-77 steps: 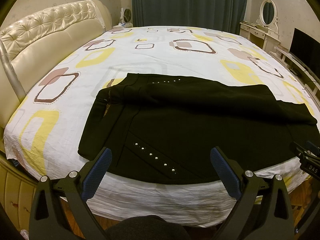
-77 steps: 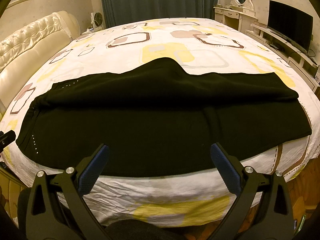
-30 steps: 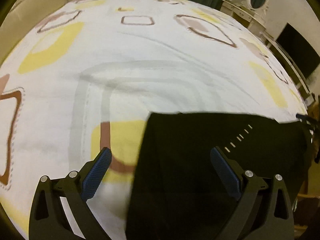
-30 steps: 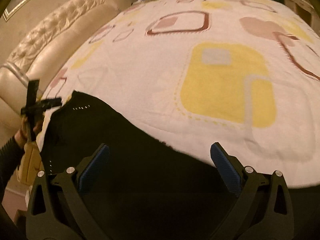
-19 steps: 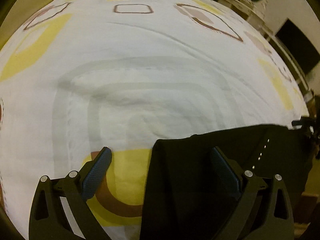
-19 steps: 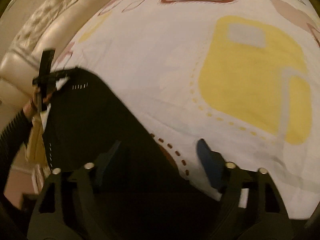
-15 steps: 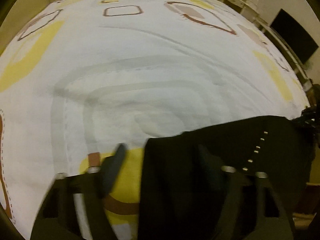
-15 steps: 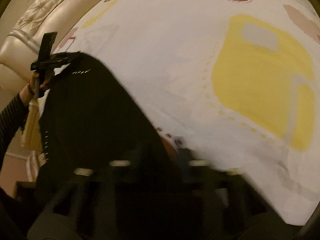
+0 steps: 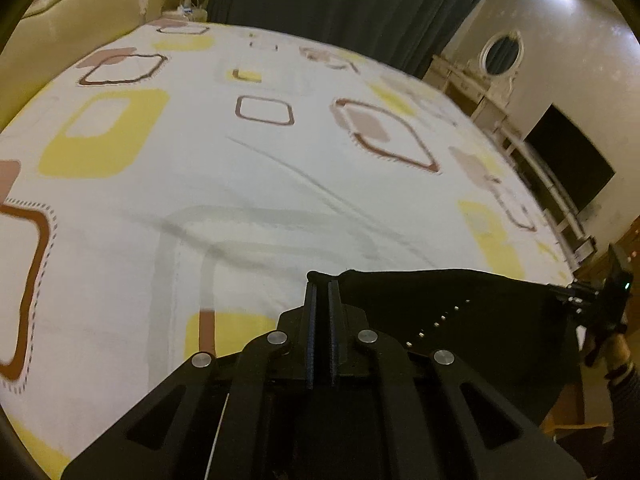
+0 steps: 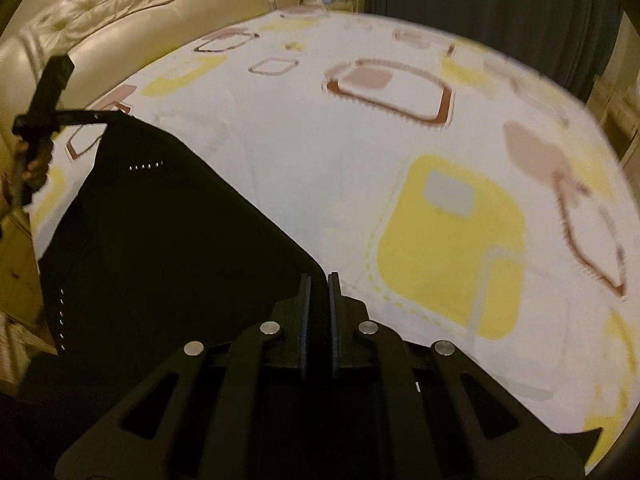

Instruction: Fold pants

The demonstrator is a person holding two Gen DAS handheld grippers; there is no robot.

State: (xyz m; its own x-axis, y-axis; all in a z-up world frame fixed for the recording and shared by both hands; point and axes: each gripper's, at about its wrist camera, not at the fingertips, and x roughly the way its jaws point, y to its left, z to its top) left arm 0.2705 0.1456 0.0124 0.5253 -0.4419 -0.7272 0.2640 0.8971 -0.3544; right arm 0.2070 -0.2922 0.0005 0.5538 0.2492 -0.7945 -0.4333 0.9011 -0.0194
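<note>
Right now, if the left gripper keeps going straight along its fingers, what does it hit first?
Probably the bedsheet. The left gripper, shut on the pants, points down over bare sheet; depth is unclear.

The left gripper (image 9: 322, 292) and the right gripper (image 10: 319, 285) are matte black, each with two flat fingers faced with dark blue ribbed pads (image 9: 311, 332). Black linkage bars fan out behind them, each pinned by round silver screws (image 10: 270, 327). At the right edge a striped cuff (image 9: 622, 372) shows on the wrist.
</note>
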